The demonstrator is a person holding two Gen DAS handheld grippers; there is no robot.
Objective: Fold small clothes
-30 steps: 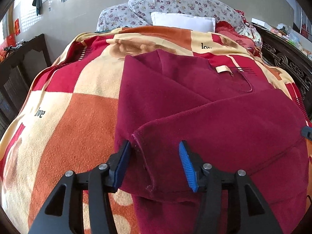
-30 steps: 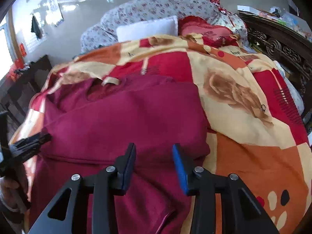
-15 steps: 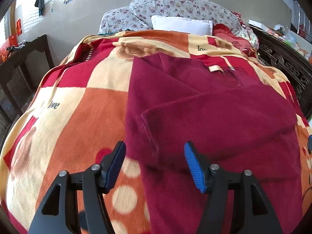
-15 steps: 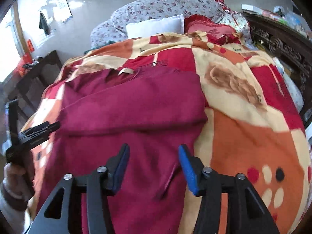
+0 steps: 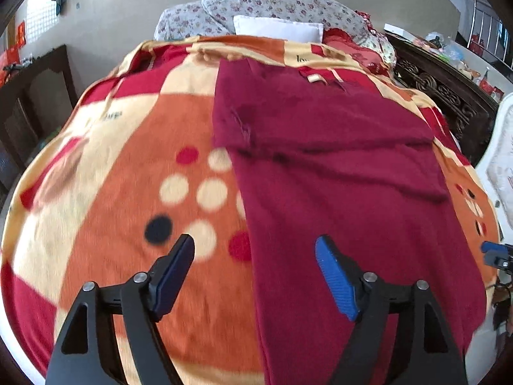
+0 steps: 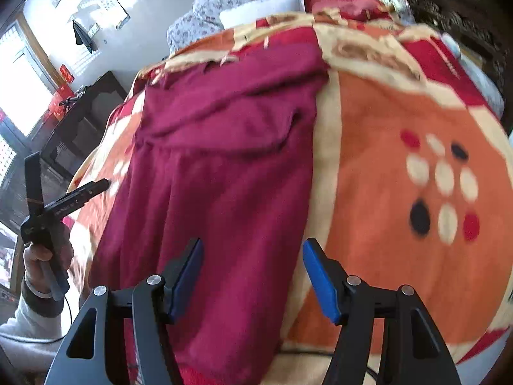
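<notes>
Hovering with jaws spread and gripping nothing, the left gripper straddles the maroon garment's left edge, the right gripper its right edge. The garment lies lengthwise on the patterned blanket, hem at the bed's near edge.

the bed's patterned orange blanket carried a maroon garment lying lengthwise toward its right edge, with pillows at the head.

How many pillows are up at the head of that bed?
3 visible: a plain white pillow in front, two floral pillows behind it. More may hide beneath the blanket.
</notes>
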